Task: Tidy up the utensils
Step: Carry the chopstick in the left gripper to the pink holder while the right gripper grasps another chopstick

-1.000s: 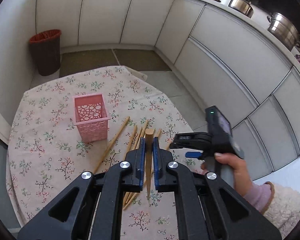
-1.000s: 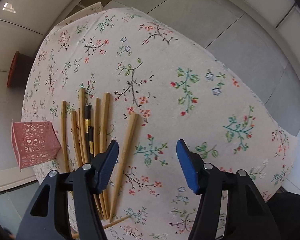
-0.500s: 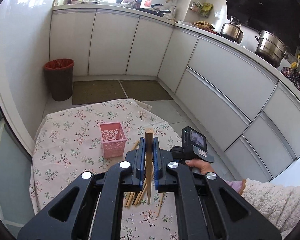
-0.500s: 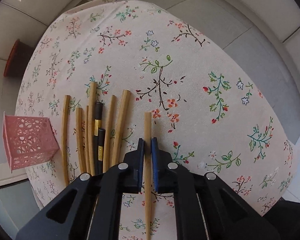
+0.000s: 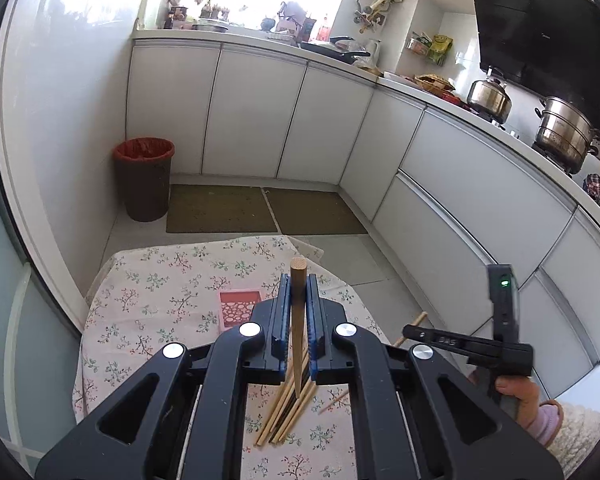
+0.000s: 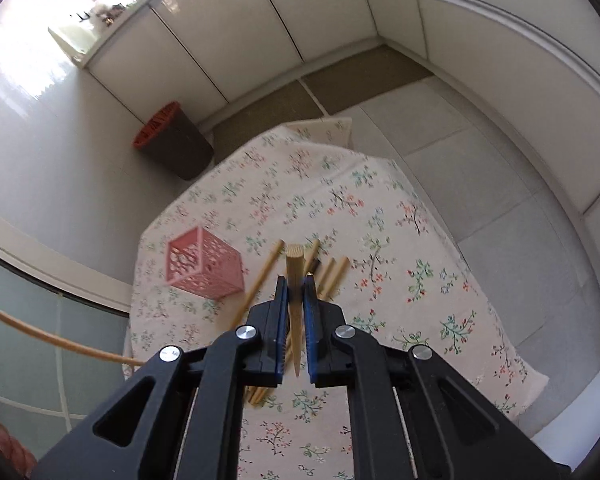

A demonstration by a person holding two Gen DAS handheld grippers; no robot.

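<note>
Left gripper (image 5: 298, 322) fingers clamped on one chopstick (image 5: 299, 312), right gripper (image 6: 295, 320) fingers clamped on another chopstick (image 6: 294, 280), above loose chopsticks (image 6: 332, 274) (pink basket (image 6: 204, 266) nearby) on counter (image 6: 420, 280).

Black two-finger grippers, blue pads

Left gripper (image 5: 298, 312) and right gripper (image 6: 295, 312): silver screws; hand (image 5: 518, 394), pink cuff, fuzzy cream sleeve.

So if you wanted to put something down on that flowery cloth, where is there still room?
The far part of the tablecloth, beyond the pink basket, is bare, as is the wide stretch right of the loose chopsticks out to the cloth's edge. It is crowded in the middle, where the chopsticks lie packed beside the basket.
</note>
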